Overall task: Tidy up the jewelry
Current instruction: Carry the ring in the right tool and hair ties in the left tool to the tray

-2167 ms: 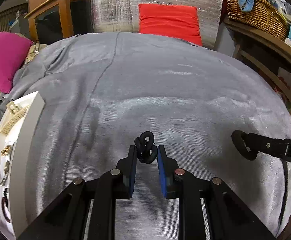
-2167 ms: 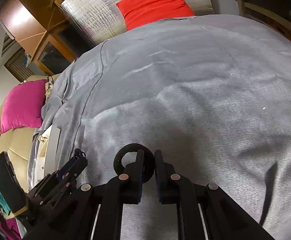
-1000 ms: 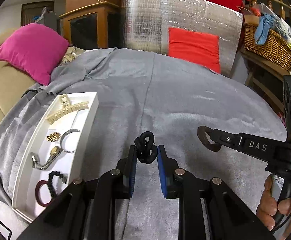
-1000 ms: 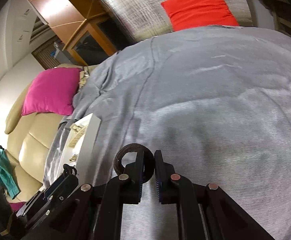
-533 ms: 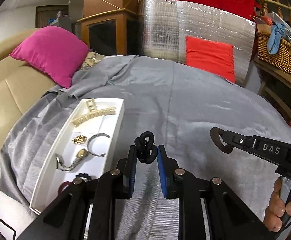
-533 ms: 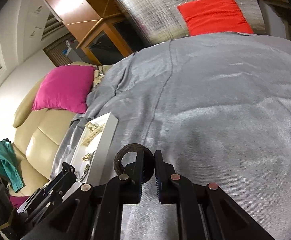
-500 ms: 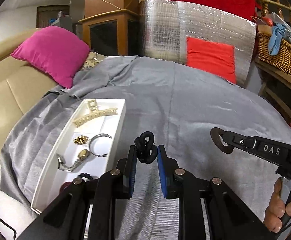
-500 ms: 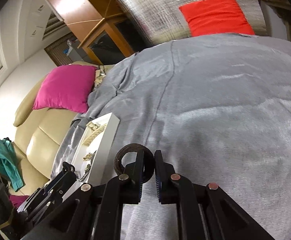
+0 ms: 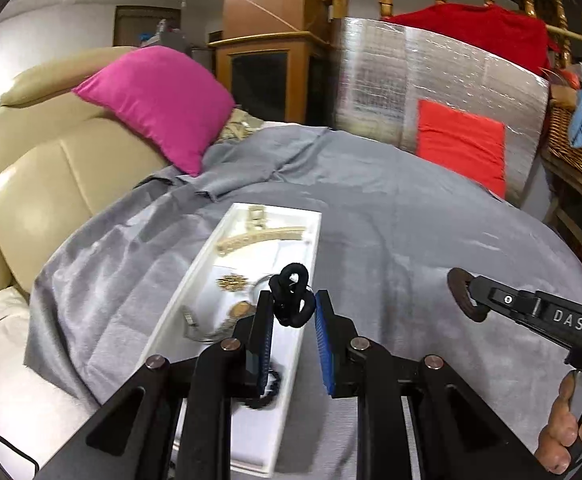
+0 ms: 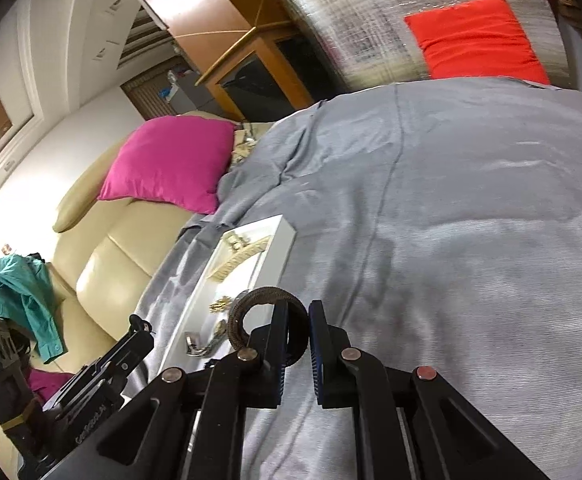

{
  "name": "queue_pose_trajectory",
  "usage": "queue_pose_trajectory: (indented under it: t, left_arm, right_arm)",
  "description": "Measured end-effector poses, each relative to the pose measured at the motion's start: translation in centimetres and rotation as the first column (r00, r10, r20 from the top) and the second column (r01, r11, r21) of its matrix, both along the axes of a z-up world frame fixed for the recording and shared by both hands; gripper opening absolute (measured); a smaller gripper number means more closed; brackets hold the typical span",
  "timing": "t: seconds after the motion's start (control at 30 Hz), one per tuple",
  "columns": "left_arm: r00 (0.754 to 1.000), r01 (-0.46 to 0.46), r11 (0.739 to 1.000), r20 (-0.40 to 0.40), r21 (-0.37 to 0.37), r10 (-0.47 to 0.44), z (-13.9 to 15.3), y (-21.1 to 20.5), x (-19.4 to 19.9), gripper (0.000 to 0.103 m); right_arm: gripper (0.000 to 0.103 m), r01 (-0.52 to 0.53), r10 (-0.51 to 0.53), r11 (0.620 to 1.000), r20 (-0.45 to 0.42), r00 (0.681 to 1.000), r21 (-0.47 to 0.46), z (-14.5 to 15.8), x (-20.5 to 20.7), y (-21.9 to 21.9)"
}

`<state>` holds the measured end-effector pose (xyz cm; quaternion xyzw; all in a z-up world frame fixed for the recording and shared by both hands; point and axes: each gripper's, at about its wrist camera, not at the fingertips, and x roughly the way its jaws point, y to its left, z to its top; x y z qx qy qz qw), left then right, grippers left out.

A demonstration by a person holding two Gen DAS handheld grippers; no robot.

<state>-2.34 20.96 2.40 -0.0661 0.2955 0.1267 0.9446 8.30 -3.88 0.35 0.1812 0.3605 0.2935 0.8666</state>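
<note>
**Two hair ties in transit toward the tray.**

I am carrying one piece in each tool: the left gripper [image 9: 291, 314] is clamping a knotted black hair tie [image 9: 293, 300] at lower centre of the left view, and the right gripper [image 10: 298, 328] is pinching a brown ring-shaped tie [image 10: 251, 312] at lower centre of the right view. The white tray [image 9: 299, 344], lying at centre left on the grey blanket [image 9: 411, 220], is already holding a gold comb clip [image 9: 259, 236], one brooch [image 9: 231, 281], one watch [image 9: 227, 320] and some dark pieces, blurred. I judge sorting mostly done; two items are awaiting placement.
</note>
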Motion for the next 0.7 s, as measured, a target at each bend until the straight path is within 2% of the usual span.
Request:
queue_pose_trajectory:
  t: [0.23, 0.7]
  left_arm:
    - [0.998, -0.065, 0.998, -0.008, 0.019, 0.065, -0.3, 2.9, -0.6, 0.021]
    - [0.991, -0.127, 0.992, -0.043, 0.022, 0.128, -1.4, 6.7, -1.1, 0.021]
  right_arm:
    - [0.012, -0.05, 0.05, 0.999, 0.013, 0.999, 0.011, 0.1, -0.1, 3.0]
    - [0.012, -0.142, 0.141, 0.99, 0.019, 0.99, 0.015, 0.0, -0.3, 8.7]
